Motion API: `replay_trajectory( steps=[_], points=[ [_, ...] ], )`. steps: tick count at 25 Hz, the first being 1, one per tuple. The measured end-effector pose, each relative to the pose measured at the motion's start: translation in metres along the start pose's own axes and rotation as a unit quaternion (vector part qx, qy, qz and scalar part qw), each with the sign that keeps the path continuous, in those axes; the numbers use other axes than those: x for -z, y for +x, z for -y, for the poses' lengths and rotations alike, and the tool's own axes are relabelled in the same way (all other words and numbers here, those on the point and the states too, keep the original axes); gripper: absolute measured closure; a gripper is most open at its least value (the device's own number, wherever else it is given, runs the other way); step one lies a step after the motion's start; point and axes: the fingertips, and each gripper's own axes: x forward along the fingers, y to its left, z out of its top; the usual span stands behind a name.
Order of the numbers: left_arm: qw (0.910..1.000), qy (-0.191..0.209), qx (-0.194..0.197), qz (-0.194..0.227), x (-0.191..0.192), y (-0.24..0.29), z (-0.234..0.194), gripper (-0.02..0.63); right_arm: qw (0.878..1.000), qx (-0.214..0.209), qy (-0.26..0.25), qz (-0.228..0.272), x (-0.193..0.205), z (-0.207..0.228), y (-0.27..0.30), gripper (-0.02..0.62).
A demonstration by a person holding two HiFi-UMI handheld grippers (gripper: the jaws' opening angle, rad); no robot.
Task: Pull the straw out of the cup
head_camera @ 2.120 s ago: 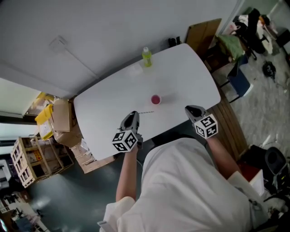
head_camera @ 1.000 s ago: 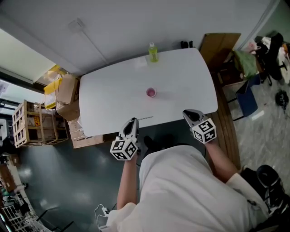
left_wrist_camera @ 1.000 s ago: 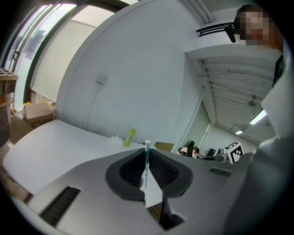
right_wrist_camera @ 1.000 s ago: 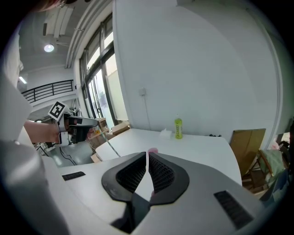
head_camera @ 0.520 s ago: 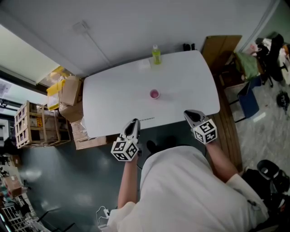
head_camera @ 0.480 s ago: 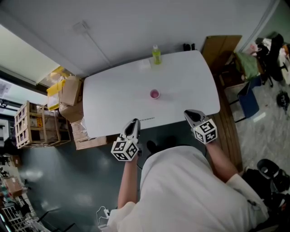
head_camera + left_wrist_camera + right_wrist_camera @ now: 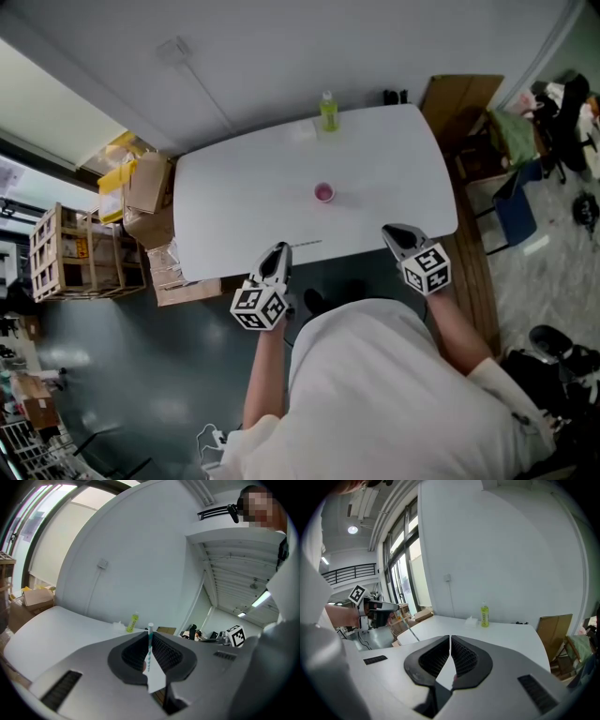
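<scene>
A small pink cup (image 7: 323,192) stands upright in the middle of the white table (image 7: 234,206); no straw is in it. My left gripper (image 7: 278,253) hovers at the table's near edge, shut on a thin white straw with teal stripes (image 7: 306,245) that sticks out to the right over the edge. The left gripper view has that straw (image 7: 149,645) upright between the pads, with my left gripper (image 7: 149,638) closed around it. My right gripper (image 7: 397,232) hangs off the near right edge. In its own view my right gripper (image 7: 450,639) is shut and holds nothing. The jaws hide the cup in both gripper views.
A green bottle (image 7: 329,111) and a white packet (image 7: 302,133) stand at the table's far edge. Cardboard boxes (image 7: 141,192) and a wooden crate (image 7: 61,258) crowd the floor to the left. A brown board (image 7: 464,94) and chairs (image 7: 520,202) stand at the right.
Over two seconds the head view has drawn back, and both grippers have come from over the table to its near edge. The left still holds the straw. Nothing differs in the last half second.
</scene>
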Motion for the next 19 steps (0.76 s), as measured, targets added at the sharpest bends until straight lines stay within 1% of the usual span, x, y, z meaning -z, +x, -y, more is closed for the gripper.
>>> replay_trajectory(
  steps=[13, 19],
  points=[
    [0.9999, -0.001, -0.012, 0.005, -0.0014, -0.0034, -0.0038, 0.58, 1.0, -0.002, -0.001, -0.001, -0.0026, 0.0024, 0.0033, 0.554],
    [0.9999, -0.001, -0.012, 0.004, -0.0025, -0.0014, -0.002, 0.581, 1.0, -0.012, -0.003, -0.001, -0.006, -0.0015, 0.0039, 0.554]
  ],
)
